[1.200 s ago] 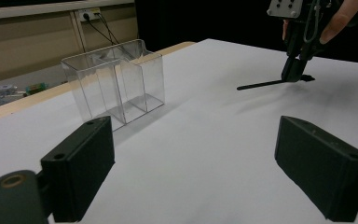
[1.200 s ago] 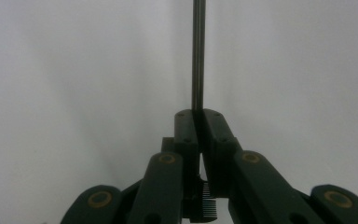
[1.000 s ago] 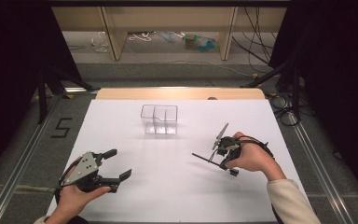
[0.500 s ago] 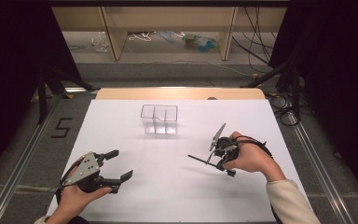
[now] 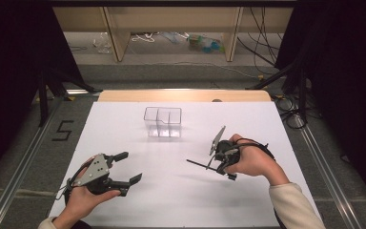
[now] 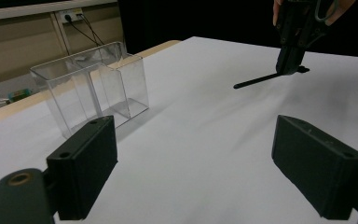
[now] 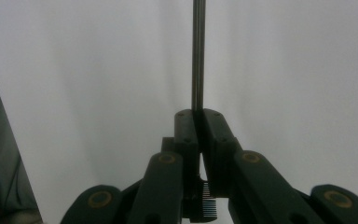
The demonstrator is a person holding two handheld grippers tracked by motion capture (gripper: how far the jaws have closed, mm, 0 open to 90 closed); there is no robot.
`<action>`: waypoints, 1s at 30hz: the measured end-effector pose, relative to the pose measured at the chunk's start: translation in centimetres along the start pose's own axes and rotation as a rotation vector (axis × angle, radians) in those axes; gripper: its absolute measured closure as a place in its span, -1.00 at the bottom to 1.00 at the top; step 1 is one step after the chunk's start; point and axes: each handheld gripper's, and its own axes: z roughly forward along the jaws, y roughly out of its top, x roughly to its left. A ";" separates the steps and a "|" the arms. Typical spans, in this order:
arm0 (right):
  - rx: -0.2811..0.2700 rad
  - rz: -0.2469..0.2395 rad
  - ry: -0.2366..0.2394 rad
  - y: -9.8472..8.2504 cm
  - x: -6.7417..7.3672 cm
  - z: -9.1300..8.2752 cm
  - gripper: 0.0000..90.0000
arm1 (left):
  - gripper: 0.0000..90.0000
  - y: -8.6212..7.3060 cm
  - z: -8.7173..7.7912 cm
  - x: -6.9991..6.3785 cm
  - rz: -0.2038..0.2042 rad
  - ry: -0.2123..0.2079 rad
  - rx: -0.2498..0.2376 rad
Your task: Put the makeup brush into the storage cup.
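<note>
A white counter (image 5: 171,200) carries a clear box (image 5: 163,121) (two compartments, standing upright toward the far side). Near the front left, the left gripper (image 5: 129,168) rests low with its jaws wide apart and nothing between them. Well to the right, the right gripper (image 5: 215,164) has its jaws clamped together on a thin black rod (image 5: 198,163), which sticks out leftward just above the counter, well apart from the box.
</note>
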 end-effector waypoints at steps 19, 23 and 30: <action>0.002 -0.042 0.015 1.6 1.0 0.0 0.90 | -0.68 0.2 2.2 -0.4 0.023 -0.054 0.015; 0.001 -0.071 0.018 1.9 1.2 -0.1 0.90 | -0.67 0.2 2.4 -0.4 0.029 -0.058 0.019; -0.001 -0.124 0.025 2.5 1.4 0.0 0.90 | -0.66 0.2 2.9 -0.7 0.037 -0.082 0.027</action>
